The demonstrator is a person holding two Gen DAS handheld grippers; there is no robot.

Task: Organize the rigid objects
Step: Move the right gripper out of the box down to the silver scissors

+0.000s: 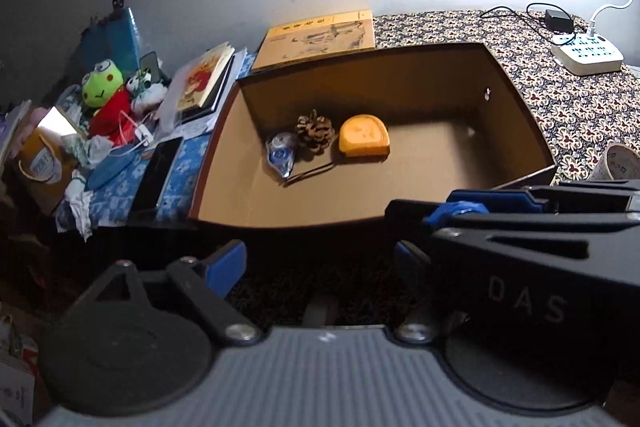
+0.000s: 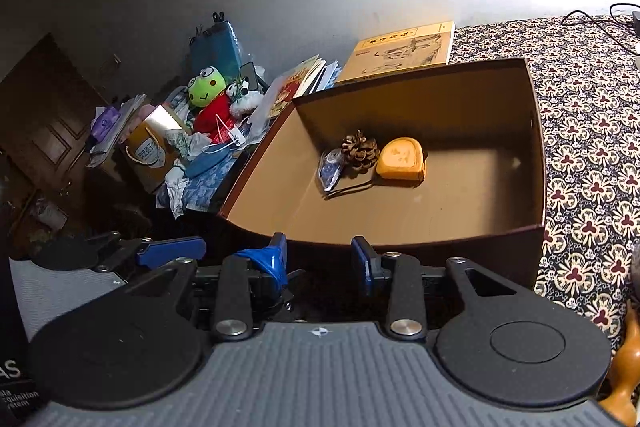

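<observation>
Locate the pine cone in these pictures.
In both wrist views the pine cone lies on the box floor, toward its far left corner, between the tape dispenser and the orange tape measure.

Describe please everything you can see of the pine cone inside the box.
The pine cone is brown with open, pale-tipped scales and looks dry and woody. It rests on the floor of the cardboard box near the back left corner, between a blue correction tape dispenser and an orange tape measure, close to both. Nothing grips it.

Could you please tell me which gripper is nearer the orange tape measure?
Right. The right gripper sits at the box rim, facing the tape measure; the left gripper hangs farther back.
</observation>
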